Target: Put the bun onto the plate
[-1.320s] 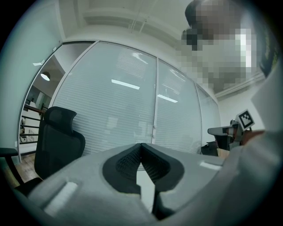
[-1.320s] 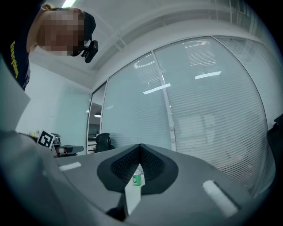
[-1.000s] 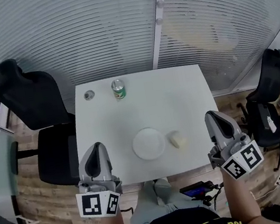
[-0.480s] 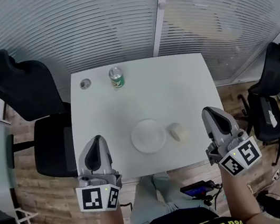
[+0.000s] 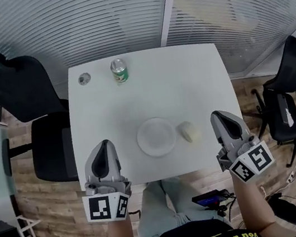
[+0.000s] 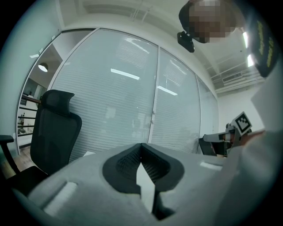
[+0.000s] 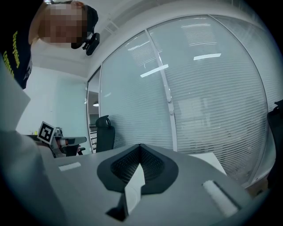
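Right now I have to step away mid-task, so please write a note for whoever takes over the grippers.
Left gripper: shut, empty, over the near left edge of the table.
Right gripper: shut, empty, by the near right edge.
Bun: on the table, just right of the plate, apart from it. Plate is bare.
Done: nothing yet.
Left: grasp the bun, set it on the plate.

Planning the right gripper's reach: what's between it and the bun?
Nothing. In the head view, only bare table separates the right gripper from the bun, which lies beside the plate.

Office room, black swivel chairs [image 5: 18, 87], white table [image 5: 187, 85], blind-covered glass partition walls [image 5: 91, 23]
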A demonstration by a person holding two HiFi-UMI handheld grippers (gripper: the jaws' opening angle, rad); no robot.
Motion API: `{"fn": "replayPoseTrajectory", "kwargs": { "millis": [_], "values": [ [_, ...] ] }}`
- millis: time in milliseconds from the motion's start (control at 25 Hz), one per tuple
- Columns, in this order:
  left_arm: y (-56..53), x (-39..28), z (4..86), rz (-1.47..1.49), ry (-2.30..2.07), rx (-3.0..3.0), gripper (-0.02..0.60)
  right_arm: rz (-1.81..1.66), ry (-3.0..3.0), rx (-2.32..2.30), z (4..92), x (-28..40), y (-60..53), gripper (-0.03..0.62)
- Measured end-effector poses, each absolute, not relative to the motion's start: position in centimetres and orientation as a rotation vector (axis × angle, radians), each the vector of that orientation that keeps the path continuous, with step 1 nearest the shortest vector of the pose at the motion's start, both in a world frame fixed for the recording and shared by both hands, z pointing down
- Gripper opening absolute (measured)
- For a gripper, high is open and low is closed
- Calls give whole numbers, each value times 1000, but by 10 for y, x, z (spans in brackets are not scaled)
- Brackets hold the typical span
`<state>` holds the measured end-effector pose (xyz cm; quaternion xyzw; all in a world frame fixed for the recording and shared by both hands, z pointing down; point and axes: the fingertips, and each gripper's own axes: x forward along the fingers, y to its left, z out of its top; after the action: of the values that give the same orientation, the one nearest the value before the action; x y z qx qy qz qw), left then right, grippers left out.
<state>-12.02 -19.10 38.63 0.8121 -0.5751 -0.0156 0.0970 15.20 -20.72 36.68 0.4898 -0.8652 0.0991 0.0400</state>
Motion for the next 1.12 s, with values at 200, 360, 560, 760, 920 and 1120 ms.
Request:
{"fn": "replayPoseTrajectory", "kwargs": {
  "millis": [200,360,560,760,920,1120],
  "values": [
    [-192,-119,398,-33,-1701,2388,0,329,-2604,1478,398,152,-211,6],
    [-189,-116,405,-15,-1689,2385,0,363,-2585,1470,418,151,-210,6],
    [-189,-114,408,-19,-1677,2388,0,421,-2580,1444,443,147,-211,6],
    [-188,-112,411,-18,-1674,2388,0,481,-2526,1437,475,152,-212,6],
    [-186,-111,415,-10,-1668,2382,0,511,-2480,1408,503,157,-208,6],
    [-185,-110,415,-10,-1670,2377,0,539,-2432,1385,526,158,-203,6]
  ]
}}
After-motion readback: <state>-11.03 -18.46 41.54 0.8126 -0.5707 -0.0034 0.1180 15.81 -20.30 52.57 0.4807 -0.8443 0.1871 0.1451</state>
